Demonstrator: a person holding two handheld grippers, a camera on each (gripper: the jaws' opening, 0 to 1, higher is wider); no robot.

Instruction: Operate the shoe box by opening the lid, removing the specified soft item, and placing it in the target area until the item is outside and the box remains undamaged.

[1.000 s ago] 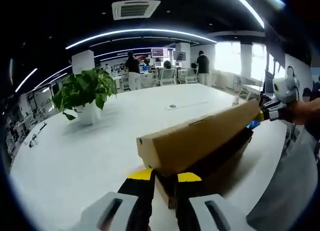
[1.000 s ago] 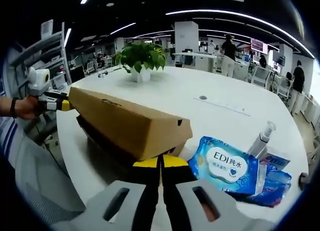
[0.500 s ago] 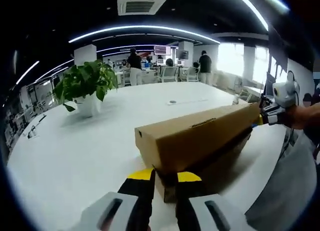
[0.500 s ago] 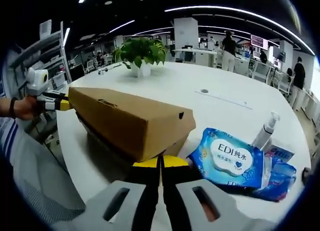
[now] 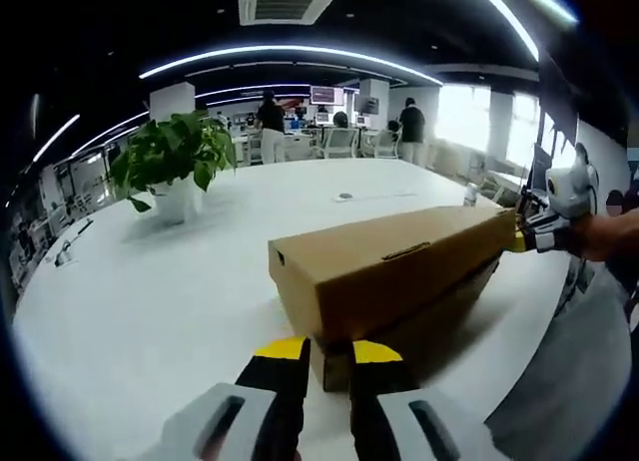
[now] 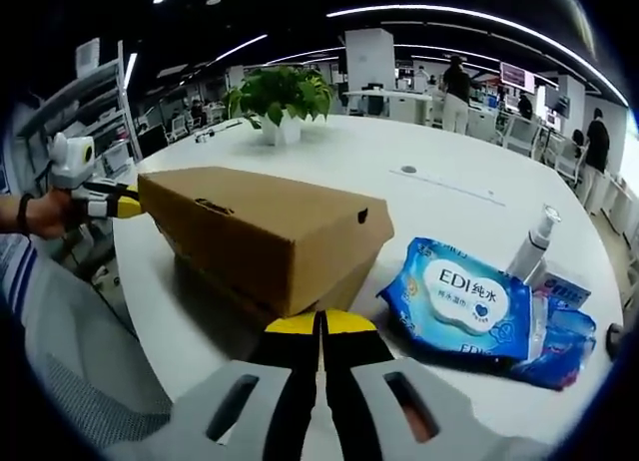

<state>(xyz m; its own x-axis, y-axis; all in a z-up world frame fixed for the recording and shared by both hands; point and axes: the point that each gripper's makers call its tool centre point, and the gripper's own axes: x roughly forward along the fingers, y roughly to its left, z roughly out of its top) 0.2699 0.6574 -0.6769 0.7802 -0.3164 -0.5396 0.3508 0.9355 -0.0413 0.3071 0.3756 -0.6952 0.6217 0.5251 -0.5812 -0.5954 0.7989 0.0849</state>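
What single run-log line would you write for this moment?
lid: on box, nearly closed | left gripper: at one end | right gripper: at other end

The shoe box [image 6: 262, 236] lies on the table [image 6: 399, 197] between the two grippers, the right gripper [image 6: 320, 326] at one short end and the left gripper [image 6: 128, 208] at the far end. In the right gripper view, a wipes pack [image 6: 456, 301] lies just right of the box, with a pump bottle [image 6: 527, 251] behind it. A potted plant [image 6: 281, 98] stands well behind the box.
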